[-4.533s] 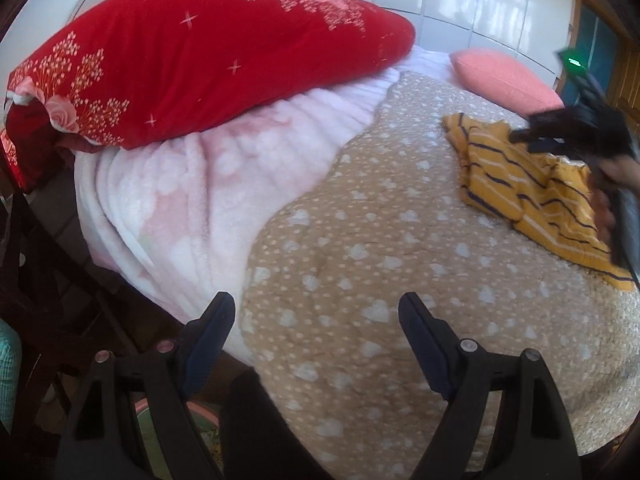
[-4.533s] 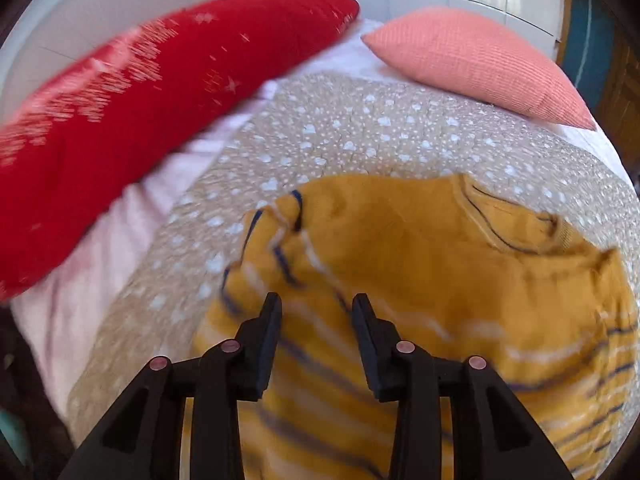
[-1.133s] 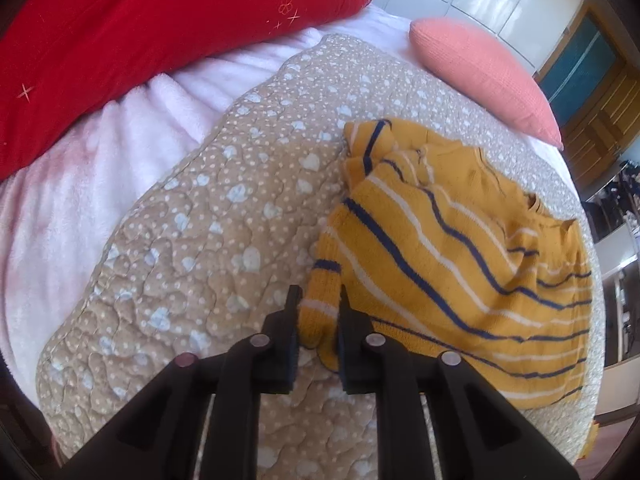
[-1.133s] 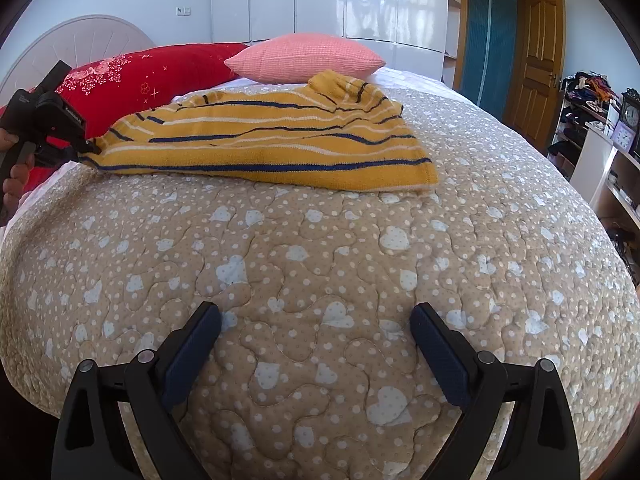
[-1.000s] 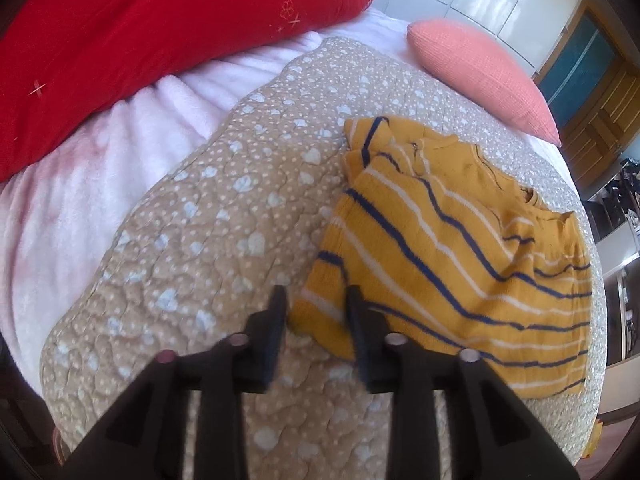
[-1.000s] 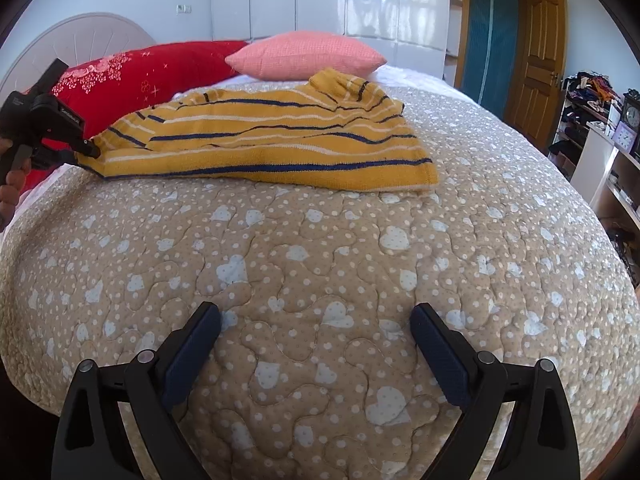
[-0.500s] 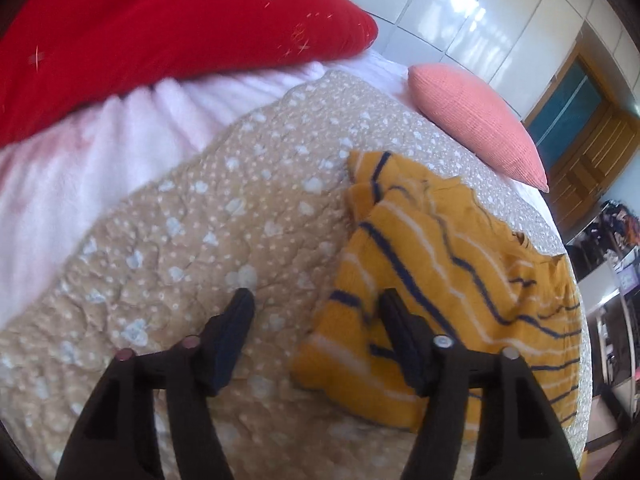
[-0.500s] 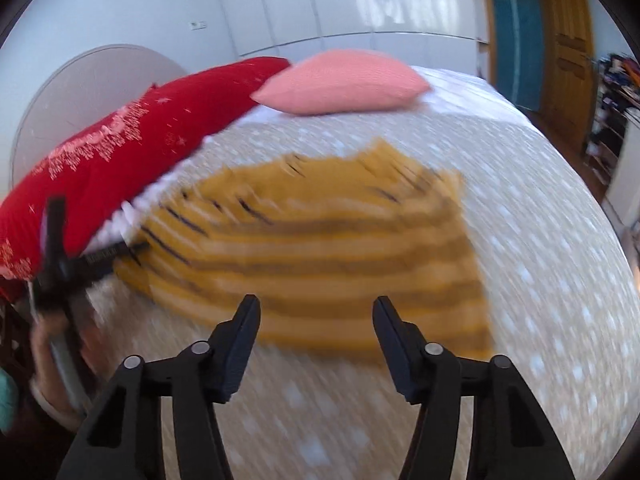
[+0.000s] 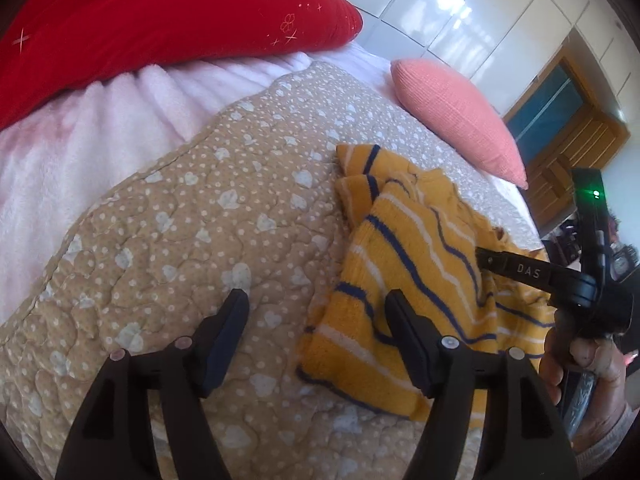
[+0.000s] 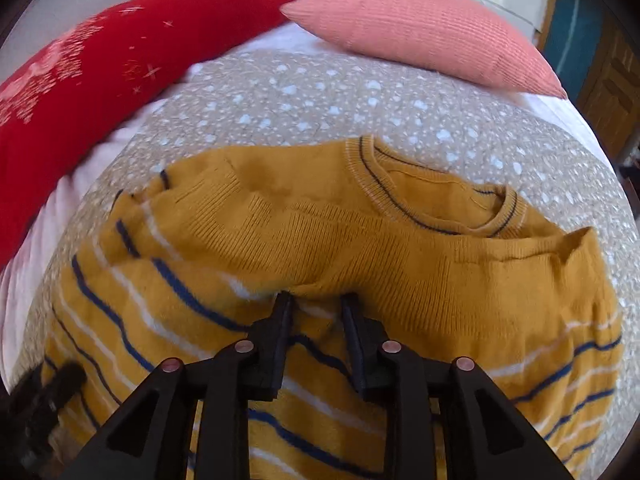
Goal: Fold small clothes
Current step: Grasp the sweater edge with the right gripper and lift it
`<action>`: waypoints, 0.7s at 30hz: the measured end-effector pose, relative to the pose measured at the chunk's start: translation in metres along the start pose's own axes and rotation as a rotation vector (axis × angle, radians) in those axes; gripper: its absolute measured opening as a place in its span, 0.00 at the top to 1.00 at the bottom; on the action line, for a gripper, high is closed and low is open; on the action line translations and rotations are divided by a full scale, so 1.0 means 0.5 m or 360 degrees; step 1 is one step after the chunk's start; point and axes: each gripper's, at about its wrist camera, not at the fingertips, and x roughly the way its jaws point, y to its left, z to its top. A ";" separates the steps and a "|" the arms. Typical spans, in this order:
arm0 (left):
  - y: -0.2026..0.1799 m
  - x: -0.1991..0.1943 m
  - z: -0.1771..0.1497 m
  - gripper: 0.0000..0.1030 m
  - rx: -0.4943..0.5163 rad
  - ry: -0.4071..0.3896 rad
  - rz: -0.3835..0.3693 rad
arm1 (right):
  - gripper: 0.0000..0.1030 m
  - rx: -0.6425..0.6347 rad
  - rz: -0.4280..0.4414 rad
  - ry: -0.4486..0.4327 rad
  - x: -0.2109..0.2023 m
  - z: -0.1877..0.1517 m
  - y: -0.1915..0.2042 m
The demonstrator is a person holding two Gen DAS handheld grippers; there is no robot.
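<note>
A small mustard-yellow sweater (image 9: 404, 264) with navy and white stripes lies on the tan quilt (image 9: 208, 216). It fills the right wrist view (image 10: 360, 240), collar at the far side. My left gripper (image 9: 316, 320) is open and empty, hovering over the quilt at the sweater's left hem corner. My right gripper (image 10: 316, 304) has its jaws narrowed, pressed against a fold across the sweater's middle, with knit between the tips. It also shows in the left wrist view (image 9: 486, 258), reaching onto the sweater from the right.
A big red pillow (image 9: 132, 20) and a pink fleece blanket (image 9: 80, 128) lie at the left. A salmon cushion (image 10: 420, 28) sits behind the sweater. A wooden door (image 9: 568, 128) and white wardrobe are at the far right.
My left gripper let go of the sweater's hem, opened wide and backed off slightly. My right gripper swung in from the bed's foot, narrowed its jaws and came down on the sweater's middle.
</note>
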 end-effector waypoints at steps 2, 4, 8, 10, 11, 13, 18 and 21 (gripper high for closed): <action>0.024 -0.018 0.010 0.32 -0.0067 0.0002 -0.0054 | 0.72 -0.0056 0.0005 -0.0100 -0.048 -0.010 0.019; 0.052 -0.040 0.020 0.31 -0.0156 -0.0034 -0.0071 | 0.62 -0.0125 0.0075 -0.0163 -0.095 -0.026 0.054; 0.122 -0.088 0.039 0.27 -0.0359 -0.0158 -0.0040 | 0.37 -0.0261 0.0208 -0.0187 -0.139 -0.050 0.144; 0.150 -0.102 0.042 0.27 -0.0426 -0.0190 0.0014 | 0.33 -0.0325 0.0228 -0.0176 -0.133 -0.053 0.190; 0.159 -0.106 0.042 0.27 -0.0444 -0.0196 0.0036 | 0.32 -0.0343 0.0221 -0.0174 -0.126 -0.054 0.212; 0.176 -0.107 0.042 0.27 -0.0473 -0.0199 0.0084 | 0.29 -0.0357 0.0201 -0.0148 -0.101 -0.048 0.246; 0.190 -0.107 0.040 0.27 -0.0473 -0.0189 0.0107 | 0.28 -0.0407 -0.0124 -0.0105 -0.024 -0.035 0.311; 0.181 -0.106 0.039 0.27 -0.0436 -0.0179 0.0113 | 0.27 -0.0477 -0.0320 -0.0068 0.024 -0.035 0.325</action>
